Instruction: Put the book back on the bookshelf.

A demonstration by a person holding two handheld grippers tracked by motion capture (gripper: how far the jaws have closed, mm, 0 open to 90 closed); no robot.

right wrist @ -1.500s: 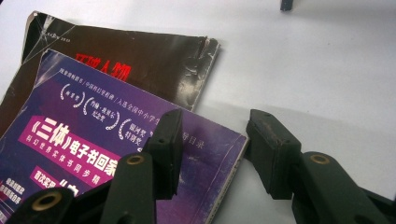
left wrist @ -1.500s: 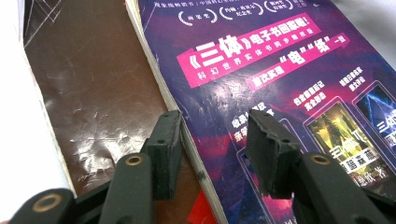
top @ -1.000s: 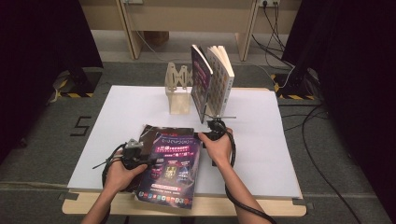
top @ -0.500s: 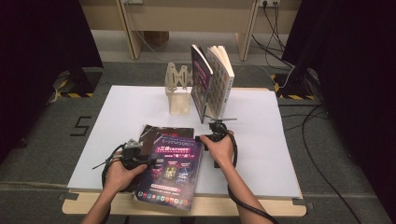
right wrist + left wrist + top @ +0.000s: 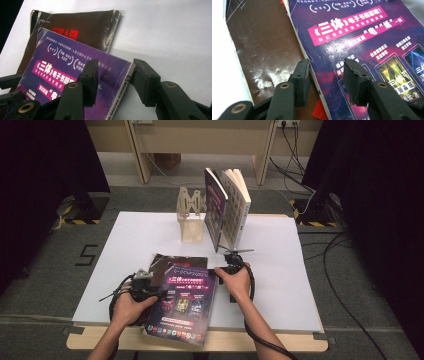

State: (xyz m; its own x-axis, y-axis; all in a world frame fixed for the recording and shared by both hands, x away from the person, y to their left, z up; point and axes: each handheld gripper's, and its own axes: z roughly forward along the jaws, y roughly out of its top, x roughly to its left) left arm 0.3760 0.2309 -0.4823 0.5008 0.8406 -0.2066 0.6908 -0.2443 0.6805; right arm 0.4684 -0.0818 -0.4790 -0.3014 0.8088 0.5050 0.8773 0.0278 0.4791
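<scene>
1. Purple glossy paperback book (image 5: 185,302) lies flat at the near edge of the white table top (image 5: 300,285), partly over a dark brown magazine (image 5: 172,261).
2. We see the left gripper (image 5: 325,75) straddling the book's left edge, jaws apart, not pressing.
3. We see the right gripper (image 5: 115,76) straddling the spine corner; its jaws have just been opening, with a gap showing at the outer pad.
4. Two books (image 5: 227,207) stand upright beside a wooden rack (image 5: 191,217), well apart.
</scene>
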